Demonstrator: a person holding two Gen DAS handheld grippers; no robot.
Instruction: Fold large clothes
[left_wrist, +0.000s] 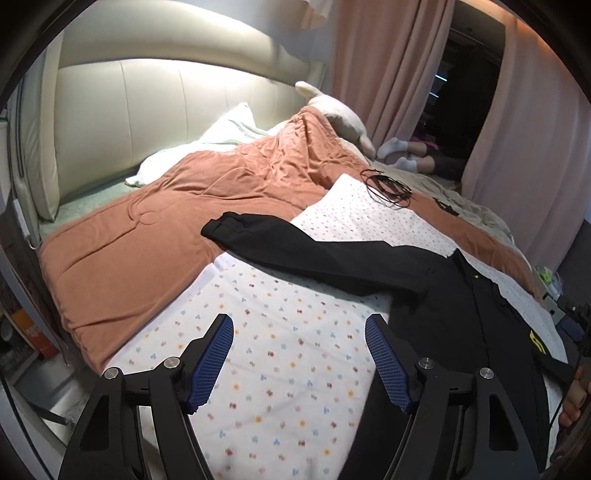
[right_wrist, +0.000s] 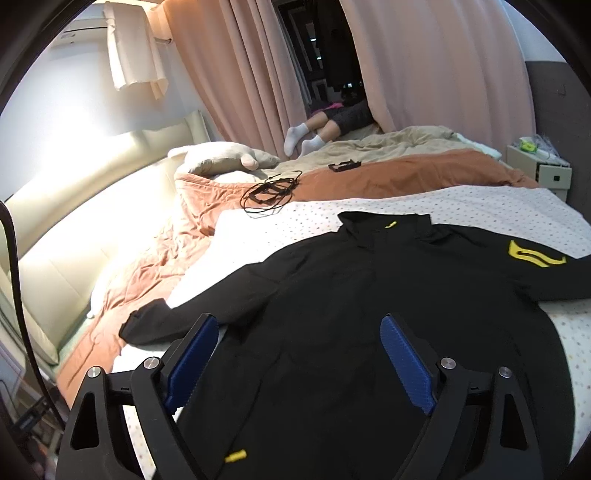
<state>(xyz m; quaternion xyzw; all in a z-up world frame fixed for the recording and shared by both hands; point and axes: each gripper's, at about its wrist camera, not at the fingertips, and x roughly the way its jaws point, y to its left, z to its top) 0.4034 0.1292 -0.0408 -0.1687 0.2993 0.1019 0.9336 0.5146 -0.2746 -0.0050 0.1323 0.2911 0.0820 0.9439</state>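
Observation:
A black long-sleeved jacket (right_wrist: 369, 295) with yellow marks lies spread flat on the dotted white sheet (right_wrist: 498, 203), collar away from me. Its left sleeve (left_wrist: 295, 251) stretches out to the left, the cuff resting by the orange quilt (left_wrist: 147, 229). My left gripper (left_wrist: 299, 325) hovers open over the dotted sheet (left_wrist: 277, 332), left of the jacket's body (left_wrist: 461, 314), with nothing between its blue pads. My right gripper (right_wrist: 299, 328) stands open above the jacket's lower front, nothing gripped.
A coil of black cable (right_wrist: 269, 192) and a small black frame (right_wrist: 345, 166) lie on the bedding beyond the jacket. A person's legs in white socks (right_wrist: 310, 138) rest by the pink curtains (right_wrist: 424, 66). A padded headboard (left_wrist: 166, 118), pillows and a white nightstand (right_wrist: 539, 170) border the bed.

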